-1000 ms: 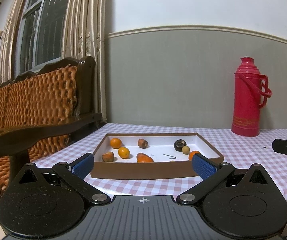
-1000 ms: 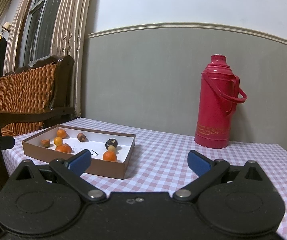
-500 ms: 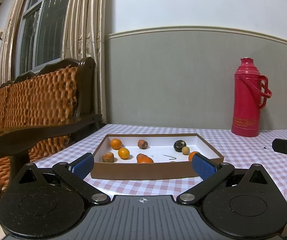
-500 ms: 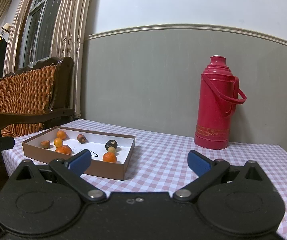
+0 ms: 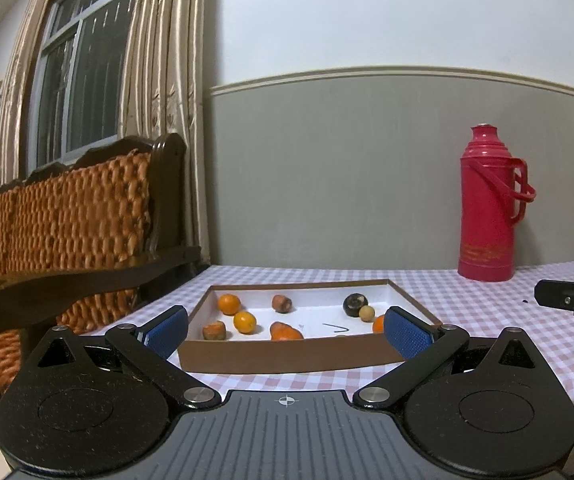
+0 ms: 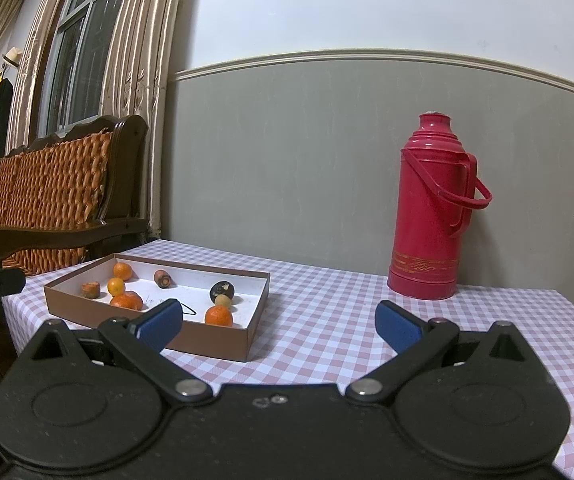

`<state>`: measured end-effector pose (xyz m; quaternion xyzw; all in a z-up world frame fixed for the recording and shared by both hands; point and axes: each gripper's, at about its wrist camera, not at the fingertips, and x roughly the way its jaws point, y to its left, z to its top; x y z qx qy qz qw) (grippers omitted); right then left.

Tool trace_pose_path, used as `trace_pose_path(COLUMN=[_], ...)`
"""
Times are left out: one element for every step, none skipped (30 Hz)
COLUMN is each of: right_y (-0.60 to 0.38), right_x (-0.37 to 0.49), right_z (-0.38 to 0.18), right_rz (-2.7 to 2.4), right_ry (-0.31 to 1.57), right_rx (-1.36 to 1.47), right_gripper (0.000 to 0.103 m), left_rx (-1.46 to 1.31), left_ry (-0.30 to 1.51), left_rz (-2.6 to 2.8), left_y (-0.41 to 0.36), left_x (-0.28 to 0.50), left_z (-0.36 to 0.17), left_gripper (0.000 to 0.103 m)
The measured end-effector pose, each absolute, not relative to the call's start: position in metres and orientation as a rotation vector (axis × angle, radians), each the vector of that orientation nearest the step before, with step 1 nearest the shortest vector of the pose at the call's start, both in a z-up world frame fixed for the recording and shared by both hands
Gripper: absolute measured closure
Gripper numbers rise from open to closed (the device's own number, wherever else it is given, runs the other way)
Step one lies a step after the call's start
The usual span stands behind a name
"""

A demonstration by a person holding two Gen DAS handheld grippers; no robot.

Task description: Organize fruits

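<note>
The left gripper (image 5: 286, 330) and right gripper (image 6: 278, 320) are both wide open and empty, near the box (image 5: 287, 356) of fruits at the table's (image 6: 327, 320) left edge

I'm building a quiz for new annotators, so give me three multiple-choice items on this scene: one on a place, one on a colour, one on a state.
1. Where do the fruits lie?
A. inside the brown box
B. loose on the tablecloth
C. on the bench

2. What colour is the thermos?
A. blue
B. red
C. silver

3. How do the two grippers stand?
A. both open and empty
B. both shut on fruit
C. left shut, right open

Answers:
1 A: the fruits sit on the white floor of the brown box.
2 B: the thermos by the wall is red all over.
3 A: the left gripper and right gripper show blue pads wide apart with nothing between.
</note>
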<state>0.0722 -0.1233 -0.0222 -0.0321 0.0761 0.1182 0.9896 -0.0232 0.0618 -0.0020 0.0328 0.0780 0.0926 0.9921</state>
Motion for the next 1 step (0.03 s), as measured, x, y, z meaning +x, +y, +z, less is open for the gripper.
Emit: trace_pose_path(right_y=[-0.1233], right_x=[0.0723], right_z=[-0.0222], right_rz=[0.237], right_ry=[0.153], right_rx=[-0.065], right_gripper=[0.006], left_rx=[0.068], left_ry=[0.159], left_rz=[0.186], left_y=[0.0617], left_x=[-0.0226], left_z=[-0.0018], left_gripper=[0.0])
